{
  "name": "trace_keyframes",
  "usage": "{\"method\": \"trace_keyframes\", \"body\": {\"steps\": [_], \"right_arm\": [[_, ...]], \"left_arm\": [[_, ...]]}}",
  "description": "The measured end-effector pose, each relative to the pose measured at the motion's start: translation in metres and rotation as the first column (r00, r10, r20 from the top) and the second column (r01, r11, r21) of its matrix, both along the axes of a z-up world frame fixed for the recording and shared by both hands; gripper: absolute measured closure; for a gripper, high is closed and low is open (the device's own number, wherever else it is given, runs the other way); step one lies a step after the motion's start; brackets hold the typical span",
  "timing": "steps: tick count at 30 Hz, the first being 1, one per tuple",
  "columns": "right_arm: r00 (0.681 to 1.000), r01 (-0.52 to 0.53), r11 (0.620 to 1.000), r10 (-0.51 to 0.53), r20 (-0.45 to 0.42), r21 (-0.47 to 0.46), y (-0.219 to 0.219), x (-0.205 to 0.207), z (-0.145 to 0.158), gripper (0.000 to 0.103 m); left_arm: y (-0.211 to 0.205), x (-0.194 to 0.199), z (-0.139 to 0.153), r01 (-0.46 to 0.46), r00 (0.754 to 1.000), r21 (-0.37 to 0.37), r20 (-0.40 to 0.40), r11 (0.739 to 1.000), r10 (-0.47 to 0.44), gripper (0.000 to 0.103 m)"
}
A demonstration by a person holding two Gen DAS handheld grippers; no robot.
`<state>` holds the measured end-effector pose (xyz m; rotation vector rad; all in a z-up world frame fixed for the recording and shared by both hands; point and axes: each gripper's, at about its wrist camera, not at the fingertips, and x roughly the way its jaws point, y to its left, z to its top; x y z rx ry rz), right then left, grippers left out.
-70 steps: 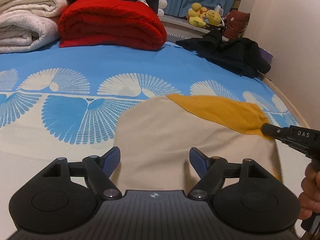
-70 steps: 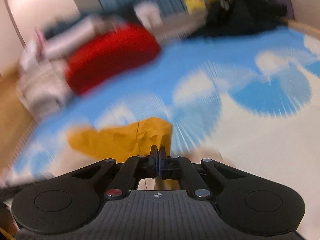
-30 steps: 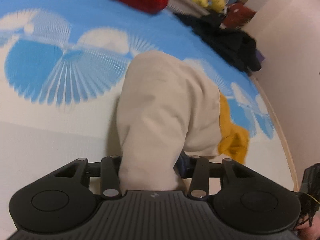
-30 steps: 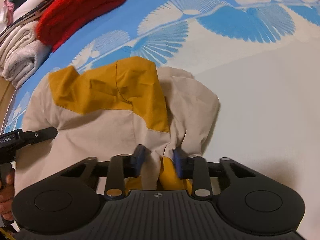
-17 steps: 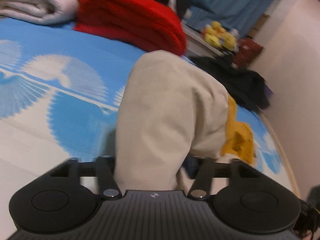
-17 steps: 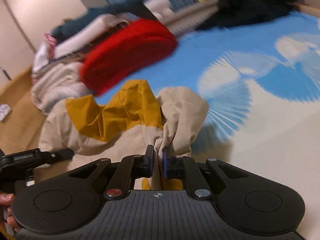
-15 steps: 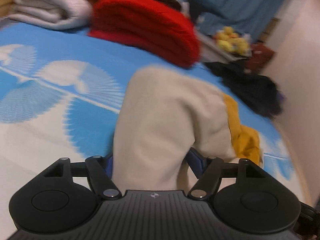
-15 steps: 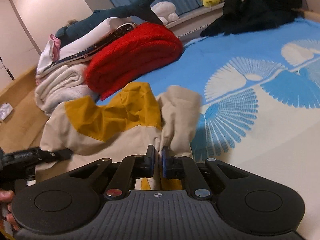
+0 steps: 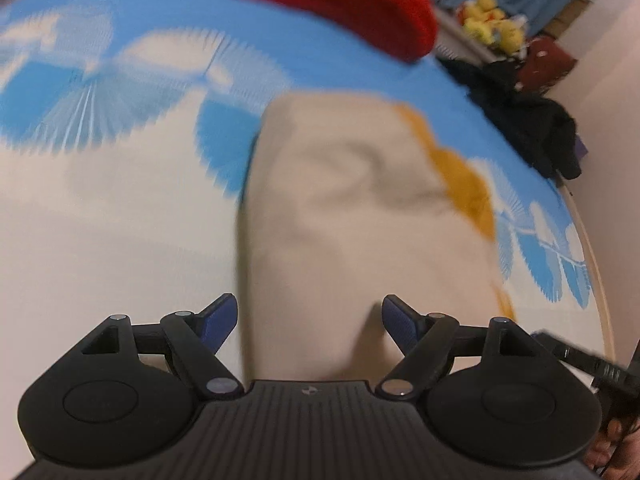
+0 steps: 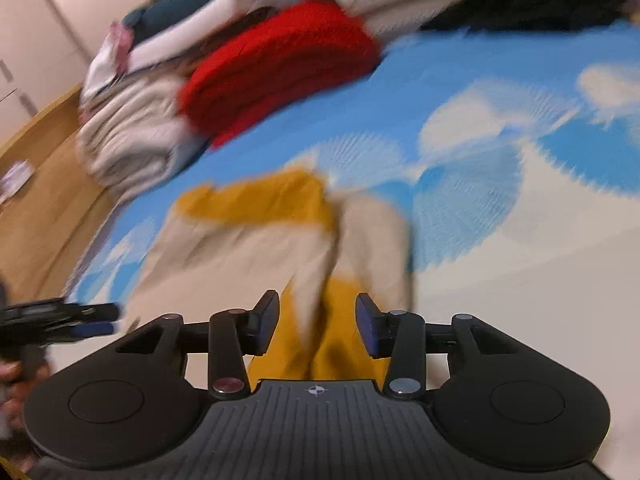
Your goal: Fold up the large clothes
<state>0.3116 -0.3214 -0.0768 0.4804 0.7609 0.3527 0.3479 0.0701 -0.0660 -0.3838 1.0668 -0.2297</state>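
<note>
A beige garment with mustard-yellow panels lies folded on the blue and white bedspread. My left gripper is open, its blue pads on either side of the garment's near beige edge. In the right wrist view the same garment lies ahead, with yellow cloth between the open jaws of my right gripper. Both views are motion-blurred. The right gripper shows at the left wrist view's lower right edge, and the left gripper at the right wrist view's left edge.
A folded red blanket and white bedding are stacked at the far side of the bed. A black clothes pile and yellow plush toys sit far right. The bed's wooden edge runs along the right.
Both grippers have opened and let go of the garment, which has dropped flat onto the bed. Both cameras are moving, so the views are blurred.
</note>
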Motion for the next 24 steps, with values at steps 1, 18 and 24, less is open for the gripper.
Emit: {"method": "trace_keyframes", "body": {"steps": [1,18,24], "right_arm": [[0.999,-0.041,0.999,0.041,-0.030,0.009,0.004,0.000,-0.003,0.059],[0.987,-0.157,0.976,0.153,-0.037,-0.149,0.010,-0.035,0.001,0.101],[0.978,-0.182,0.956,0.152,-0.139,-0.229,0.020,-0.029,-0.018,0.102]], "left_arm": [[0.003,0.000,-0.006,-0.011,1.000,-0.019,-0.016,1.000,0.011,0.020],[-0.046,-0.005,0.018,0.075,0.979,0.101,0.182,0.992,-0.093,0.026],[-0.060,-0.047,0.013,0.354,0.923,0.247,0.064,0.902,-0.380,0.020]]}}
